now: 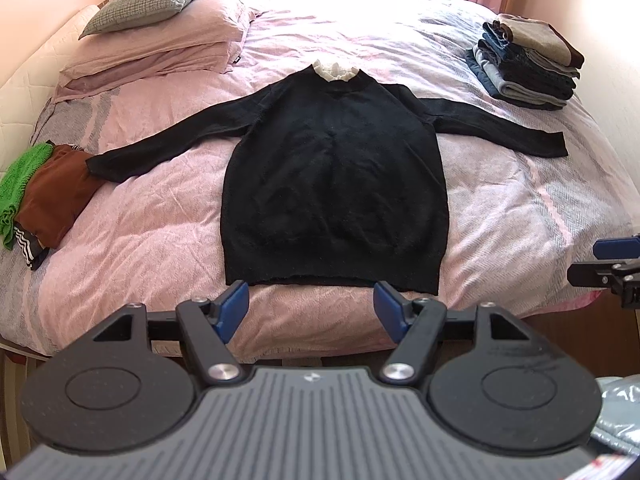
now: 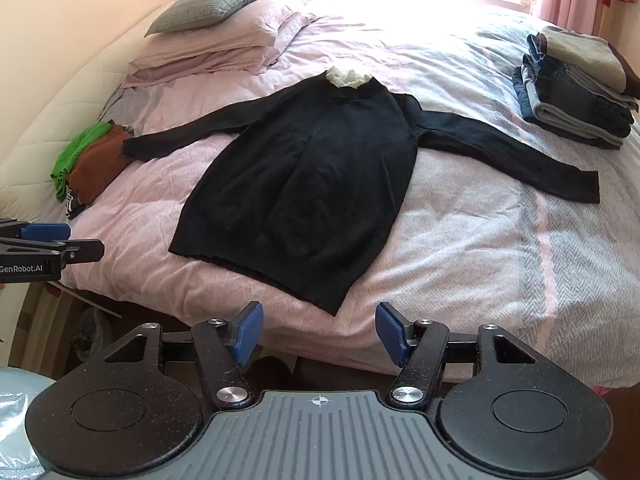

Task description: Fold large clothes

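I see a black knitted long-sleeved sweater with a white frilled collar (image 1: 336,184) lying flat in the middle of the bed with the pink and grey striped cover (image 1: 160,208), its hem just short of the near edge and its collar toward the far edge under the window. Both sleeves are stretched out sideways. The cuff of one sleeve rests against a loose heap of brown, green and striped clothes (image 1: 44,192) at the left edge of the bed. A neat stack of folded dark and beige garments (image 1: 528,64) sits near the far right corner, well apart from the sweater. Pink pillows topped by a grey checked cushion (image 1: 148,0) lie at the far left corner.

My left gripper (image 1: 312,312) hangs over the near edge, just short of the hem, its blue pads spread with nothing between them. My right gripper (image 2: 318,334) hovers off the near edge beside the sweater's lower corner, likewise spread and empty.
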A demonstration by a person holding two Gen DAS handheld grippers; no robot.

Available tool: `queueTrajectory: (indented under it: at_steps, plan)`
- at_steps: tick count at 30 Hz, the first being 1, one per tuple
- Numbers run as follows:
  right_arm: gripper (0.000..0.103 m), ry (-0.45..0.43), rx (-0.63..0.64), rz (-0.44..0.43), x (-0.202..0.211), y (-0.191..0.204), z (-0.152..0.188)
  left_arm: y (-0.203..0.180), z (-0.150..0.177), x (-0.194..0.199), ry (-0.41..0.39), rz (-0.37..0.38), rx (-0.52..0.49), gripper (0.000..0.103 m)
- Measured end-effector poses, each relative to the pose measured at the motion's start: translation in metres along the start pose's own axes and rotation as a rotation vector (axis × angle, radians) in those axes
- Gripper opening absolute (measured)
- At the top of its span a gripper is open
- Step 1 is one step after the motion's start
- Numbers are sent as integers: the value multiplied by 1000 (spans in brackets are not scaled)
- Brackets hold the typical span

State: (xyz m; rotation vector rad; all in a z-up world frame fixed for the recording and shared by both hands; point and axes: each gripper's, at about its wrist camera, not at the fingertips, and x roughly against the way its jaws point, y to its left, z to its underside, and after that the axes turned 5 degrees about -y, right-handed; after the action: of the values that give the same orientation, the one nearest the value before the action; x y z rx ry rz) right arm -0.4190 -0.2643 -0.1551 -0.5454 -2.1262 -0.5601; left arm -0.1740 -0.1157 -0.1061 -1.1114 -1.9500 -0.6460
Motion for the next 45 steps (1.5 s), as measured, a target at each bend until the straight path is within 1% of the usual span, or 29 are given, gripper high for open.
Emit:
queueTrajectory:
  at_steps: [8, 12, 17, 22, 27, 30, 33, 38, 41, 45]
  plan:
    - [59, -15, -2, -1, 2, 0, -1, -1, 1, 1, -6, 0, -5, 66]
    - [59, -14, 0, -5, 1, 0, -2, -1, -1, 2, -10, -4, -4, 68]
    - [59, -10, 4, -2, -4, 1, -7, 5, -1, -1, -5, -1, 16, 68]
    - [59, -11, 17, 4, -13, 5, -18, 16, -6, -10, 0, -12, 39, 68]
    - [59, 1, 17, 9, -34, 5, -42, 34, -22, -28, -5, -15, 54, 68]
    - [59, 8, 0, 21, -51, 4, -60, 54, -36, -46, -5, -5, 82, 68]
    - [59, 19, -20, 47, -71, 1, -82, 76, -54, -68, -5, -12, 115, 69]
    - [59, 20, -77, 117, -105, -5, -123, 129, -86, -109, -6, -9, 209, 69]
    - [59, 20, -126, 150, -125, -10, -145, 164, -104, -138, -13, -32, 269, 69]
    - [59, 9, -182, 219, -151, -14, -171, 217, -119, -182, -42, -85, 377, 68]
